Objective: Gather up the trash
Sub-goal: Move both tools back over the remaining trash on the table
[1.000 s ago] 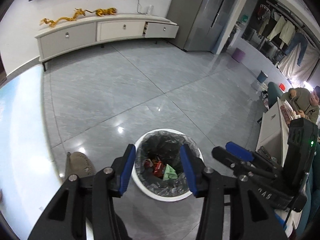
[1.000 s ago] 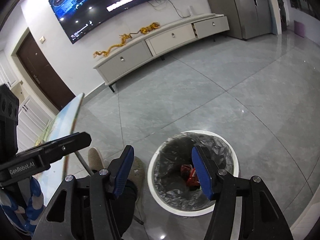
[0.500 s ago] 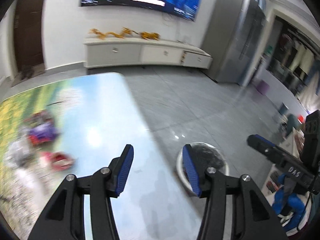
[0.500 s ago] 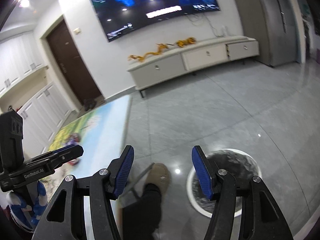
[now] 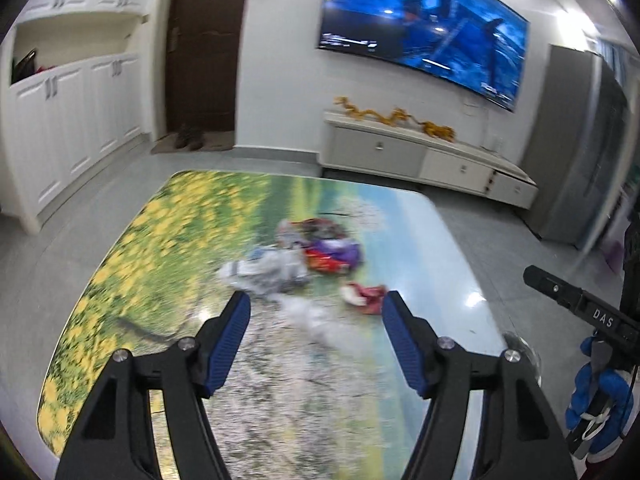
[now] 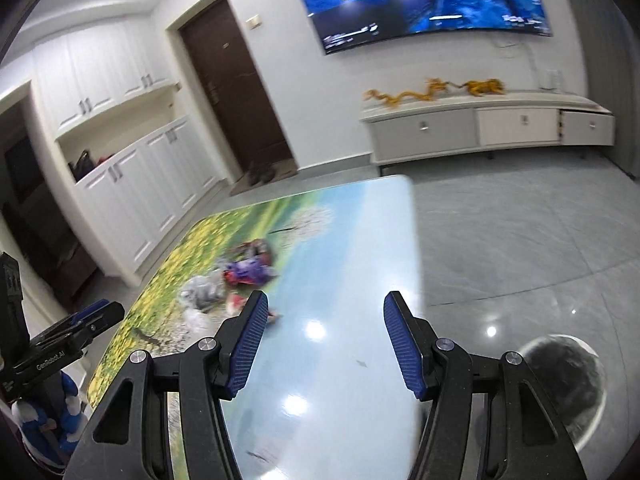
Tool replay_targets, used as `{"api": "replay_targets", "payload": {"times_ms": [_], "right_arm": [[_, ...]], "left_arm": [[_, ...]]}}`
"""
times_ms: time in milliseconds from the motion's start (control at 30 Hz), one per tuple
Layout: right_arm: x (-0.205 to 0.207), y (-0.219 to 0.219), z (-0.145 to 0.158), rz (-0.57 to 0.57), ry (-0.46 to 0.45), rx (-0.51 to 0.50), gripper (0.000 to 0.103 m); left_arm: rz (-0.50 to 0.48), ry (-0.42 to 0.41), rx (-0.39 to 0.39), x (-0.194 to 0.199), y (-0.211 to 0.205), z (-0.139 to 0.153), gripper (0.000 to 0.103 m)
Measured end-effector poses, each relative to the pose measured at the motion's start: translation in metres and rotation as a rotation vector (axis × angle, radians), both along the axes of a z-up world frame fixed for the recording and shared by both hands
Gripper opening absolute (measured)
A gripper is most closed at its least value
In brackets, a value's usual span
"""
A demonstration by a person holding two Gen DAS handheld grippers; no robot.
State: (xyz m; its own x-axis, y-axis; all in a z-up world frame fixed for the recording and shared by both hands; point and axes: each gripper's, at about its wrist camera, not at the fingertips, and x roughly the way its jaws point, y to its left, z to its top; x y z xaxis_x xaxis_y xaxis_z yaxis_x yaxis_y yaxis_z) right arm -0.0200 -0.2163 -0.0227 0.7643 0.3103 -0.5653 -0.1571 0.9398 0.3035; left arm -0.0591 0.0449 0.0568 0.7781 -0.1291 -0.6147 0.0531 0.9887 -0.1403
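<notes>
Your left gripper point(image 5: 316, 314), fingers opening and empty, is sitting nearer the wrapper pile point(image 5: 304, 256) at 12 o'clock; right gripper point(image 6: 324, 320) is hanging open, empty, pile point(image 6: 236, 276) at 10 o'clock.

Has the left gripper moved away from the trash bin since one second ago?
Yes. The left gripper, jaws opening and empty, has swung from above the bin to over the table, facing the wrappers.

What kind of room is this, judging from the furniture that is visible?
Most likely a home living room. A large wall-mounted television hangs above a low white cabinet, white built-in cupboards stand beside a dark entrance door, and a table holds scattered wrappers.
</notes>
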Motion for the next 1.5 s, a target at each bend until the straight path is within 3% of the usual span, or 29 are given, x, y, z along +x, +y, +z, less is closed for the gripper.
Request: {"api": "replay_targets", "payload": {"times_ms": [467,1167,1500], "right_arm": [[0.053,0.066,-0.032,0.183,0.058,-0.106,0.062],[0.096,0.097,-0.069,0.342,0.098,-0.229,0.068],[0.118,0.107,-0.085,0.402,0.156,-0.209,0.07]], "left_arm": [[0.056,0.076,-0.016,0.033,0.019,-0.032,0.067],[0.048,0.166,-0.056,0.081,0.015,-0.078,0.07],[0.011,0.188,-0.045,0.085,0.013,-0.092,0.07]]}}
